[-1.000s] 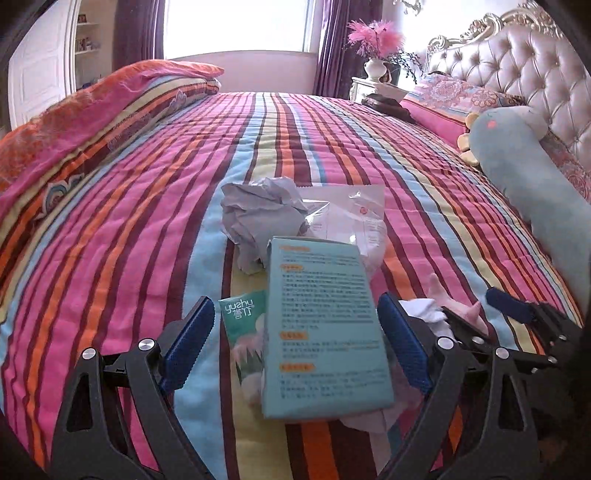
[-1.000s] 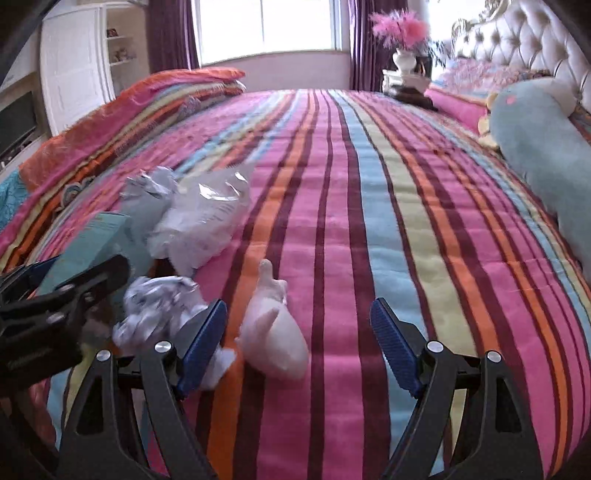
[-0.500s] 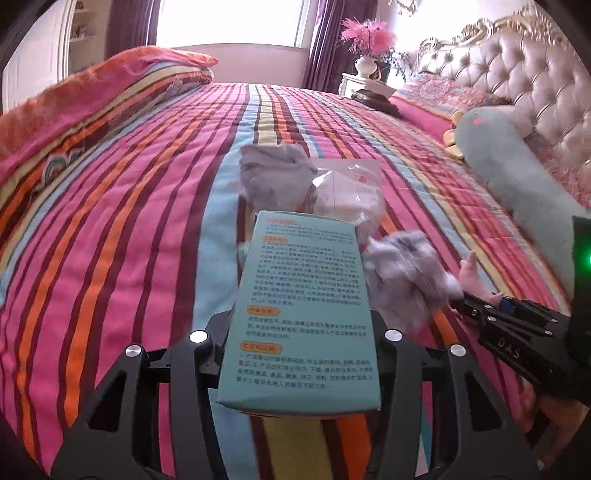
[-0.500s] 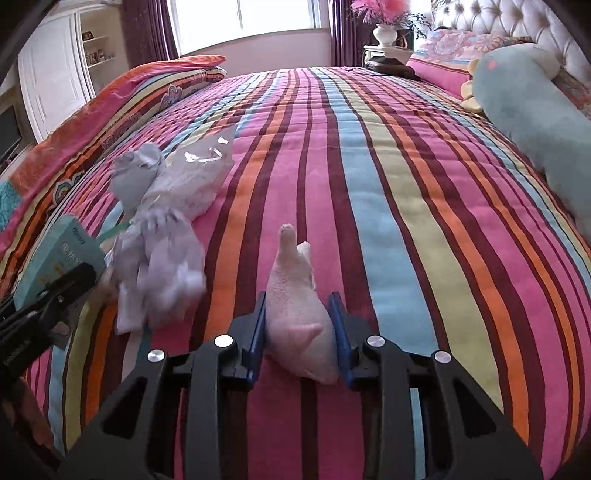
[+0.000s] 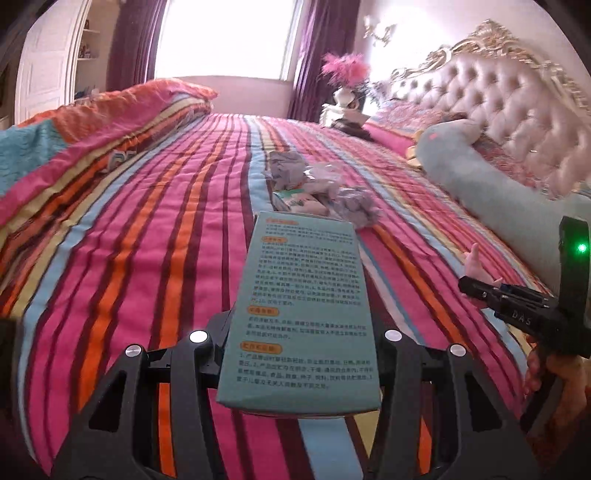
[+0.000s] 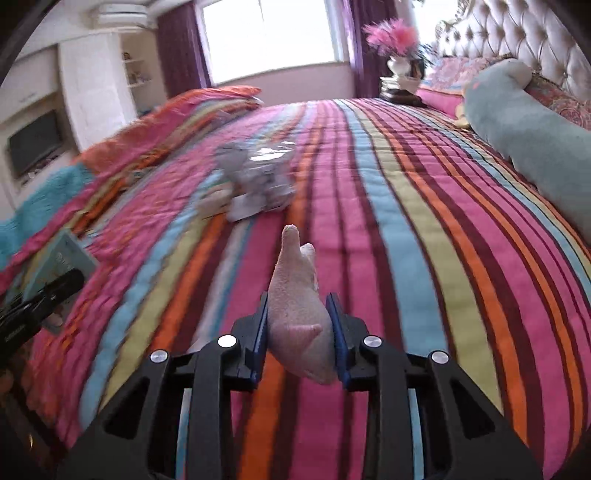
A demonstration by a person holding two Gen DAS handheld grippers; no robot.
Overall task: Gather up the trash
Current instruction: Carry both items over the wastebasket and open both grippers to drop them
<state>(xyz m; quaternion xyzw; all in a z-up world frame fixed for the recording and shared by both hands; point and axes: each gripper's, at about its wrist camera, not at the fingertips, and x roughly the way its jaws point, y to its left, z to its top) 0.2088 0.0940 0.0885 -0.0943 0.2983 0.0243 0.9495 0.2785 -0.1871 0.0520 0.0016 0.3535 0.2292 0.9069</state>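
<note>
Clamping a teal box between its fingers, the left gripper matches the right gripper, pinched on a pink wad.

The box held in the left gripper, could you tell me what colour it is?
The box is pale teal with dark print and small orange headings, clearest in the left wrist view.

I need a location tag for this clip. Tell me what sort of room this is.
A bedroom, in a home by the look of it. A wide bed under a striped quilt fills the view, a tufted headboard runs along its right side, and a bedside stand carries a vase of pink feathers near the curtained window.
</note>
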